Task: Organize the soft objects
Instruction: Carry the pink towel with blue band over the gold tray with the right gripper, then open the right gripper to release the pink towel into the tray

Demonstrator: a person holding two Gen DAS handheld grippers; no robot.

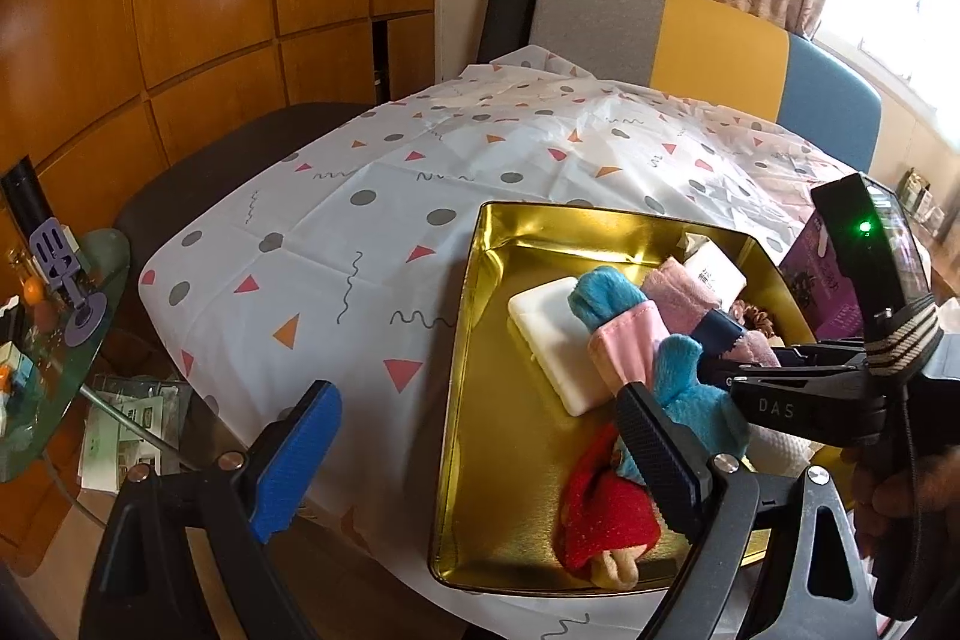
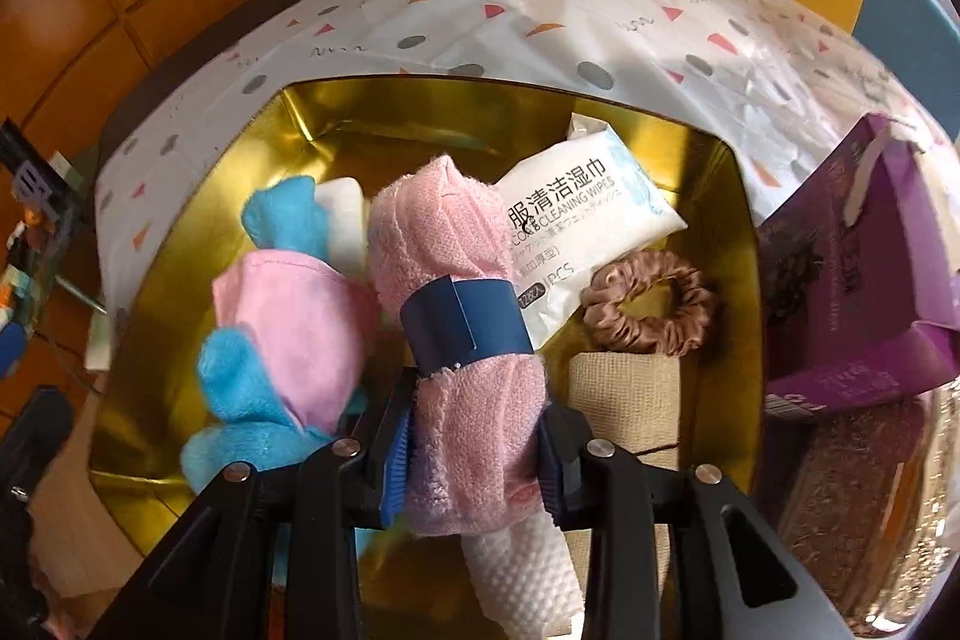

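Observation:
A gold tray (image 1: 474, 340) (image 2: 198, 196) on the patterned tablecloth holds soft things. My right gripper (image 2: 474, 460) is shut on a rolled pink towel (image 2: 444, 232) with a blue band, over the tray; it also shows in the left wrist view (image 1: 690, 298). Beside the towel lie a blue and pink plush toy (image 2: 270, 316) (image 1: 606, 328), a white wipes pack (image 2: 576, 208), a brown scrunchie (image 2: 654, 310) and a white pad (image 1: 552, 334). A red plush (image 1: 606, 514) lies at the tray's near end. My left gripper (image 1: 480, 454) is open and empty at the tray's left rim.
A purple box (image 2: 864, 280) stands right of the tray. The tablecloth (image 1: 360, 232) covers the table to the left and beyond the tray. A glass side table (image 1: 54, 340) with small items is at far left. A chair (image 1: 708, 40) stands behind the table.

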